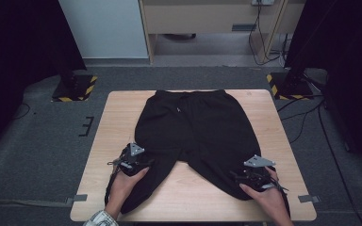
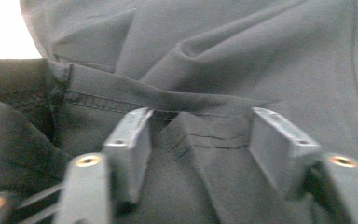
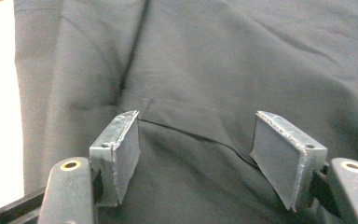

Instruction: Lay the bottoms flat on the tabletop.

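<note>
a wooden table [image 1: 264,141] is standing on grey carpet, and one pair of black trousers [image 1: 195,127] is lying flat on it, waistband at the far edge, legs toward the person. the left gripper [image 1: 134,162] and right gripper [image 1: 257,174], two in all, are hovering over the leg ends with jaws apart, probably preparing a fold. next, each is needing to close on a hem; in the blurred left gripper view a stitched seam [image 2: 102,103] is lying just ahead.

Black trousers [image 1: 195,132] on a light wooden table [image 1: 273,141]; plaid sleeve [image 1: 101,219].
</note>
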### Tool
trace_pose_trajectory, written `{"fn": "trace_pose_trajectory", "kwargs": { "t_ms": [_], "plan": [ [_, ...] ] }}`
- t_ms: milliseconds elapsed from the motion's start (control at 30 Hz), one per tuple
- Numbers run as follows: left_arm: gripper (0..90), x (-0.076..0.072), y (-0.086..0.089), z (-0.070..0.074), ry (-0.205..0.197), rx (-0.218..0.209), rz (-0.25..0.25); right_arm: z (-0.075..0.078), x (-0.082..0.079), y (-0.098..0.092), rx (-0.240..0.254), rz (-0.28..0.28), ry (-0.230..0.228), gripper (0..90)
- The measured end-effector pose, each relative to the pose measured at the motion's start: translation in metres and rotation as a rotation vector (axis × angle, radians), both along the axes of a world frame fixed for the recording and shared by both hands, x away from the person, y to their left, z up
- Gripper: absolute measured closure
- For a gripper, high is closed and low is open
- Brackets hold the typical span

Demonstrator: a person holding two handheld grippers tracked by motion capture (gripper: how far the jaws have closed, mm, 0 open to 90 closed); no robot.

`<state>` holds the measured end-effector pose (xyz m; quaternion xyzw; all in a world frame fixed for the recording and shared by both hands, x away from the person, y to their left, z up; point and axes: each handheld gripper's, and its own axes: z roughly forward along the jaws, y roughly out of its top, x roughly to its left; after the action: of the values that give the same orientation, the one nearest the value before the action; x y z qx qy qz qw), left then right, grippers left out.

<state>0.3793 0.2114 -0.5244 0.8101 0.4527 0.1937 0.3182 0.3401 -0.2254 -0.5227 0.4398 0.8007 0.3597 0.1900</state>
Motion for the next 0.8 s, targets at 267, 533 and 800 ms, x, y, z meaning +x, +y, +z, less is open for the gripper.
{"fn": "trace_pose_trajectory", "kwargs": {
  "t_ms": [267, 533, 800],
  "plan": [
    [84.4, -0.011, -0.007, 0.006, 0.079, -0.043, -0.082, -0.005, 0.003, -0.001, -0.028, 0.002, 0.006, 34.0],
    [84.5, -0.029, -0.027, 0.01, 0.12, -0.073, -0.194, -0.003, 0.003, -0.004, -0.017, -0.012, 0.002, 34.2],
    [82.3, -0.039, -0.041, 0.017, 0.085, -0.103, -0.286, -0.004, 0.004, -0.003, -0.02, -0.009, 0.003, 34.3]
  ]
}}
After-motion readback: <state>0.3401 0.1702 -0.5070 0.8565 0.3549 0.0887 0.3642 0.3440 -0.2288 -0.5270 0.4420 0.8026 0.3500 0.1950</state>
